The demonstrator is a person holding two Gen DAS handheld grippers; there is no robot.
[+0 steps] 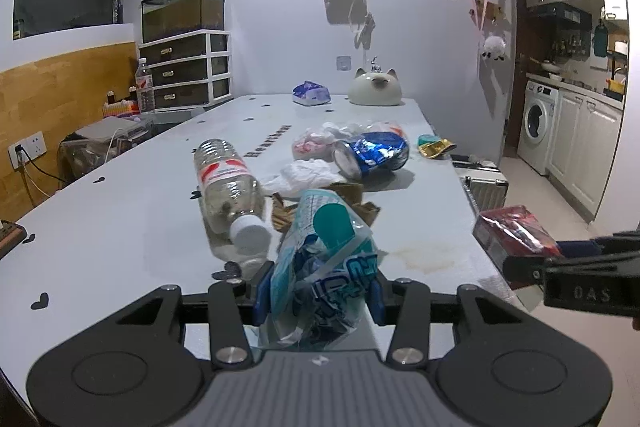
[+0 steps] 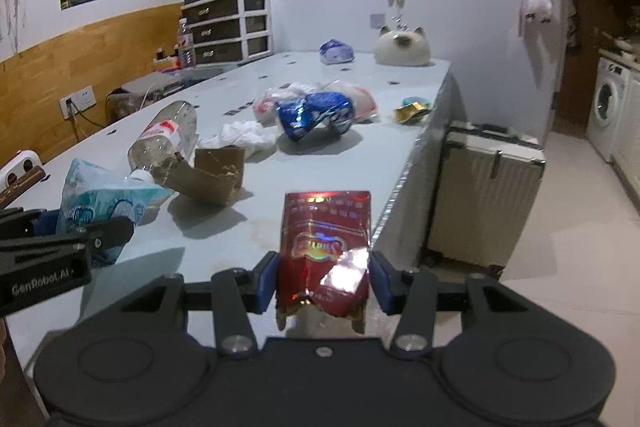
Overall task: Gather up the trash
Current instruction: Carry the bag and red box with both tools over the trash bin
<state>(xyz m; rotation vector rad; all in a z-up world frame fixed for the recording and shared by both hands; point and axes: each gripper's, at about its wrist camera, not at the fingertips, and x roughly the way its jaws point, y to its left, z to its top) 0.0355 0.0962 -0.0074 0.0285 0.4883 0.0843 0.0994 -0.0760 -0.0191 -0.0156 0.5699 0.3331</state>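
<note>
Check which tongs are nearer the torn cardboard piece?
Left. The left tongs, shut on a teal wrapper, sit just before the cardboard. The right tongs, holding a red packet, are off toward the table edge.

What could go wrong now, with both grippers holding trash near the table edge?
The left gripper pinches only the soft blue bag, which may slip out. The right gripper holds the torn red pack beyond the table edge; if dropped, it would probably fall to the floor.
</note>
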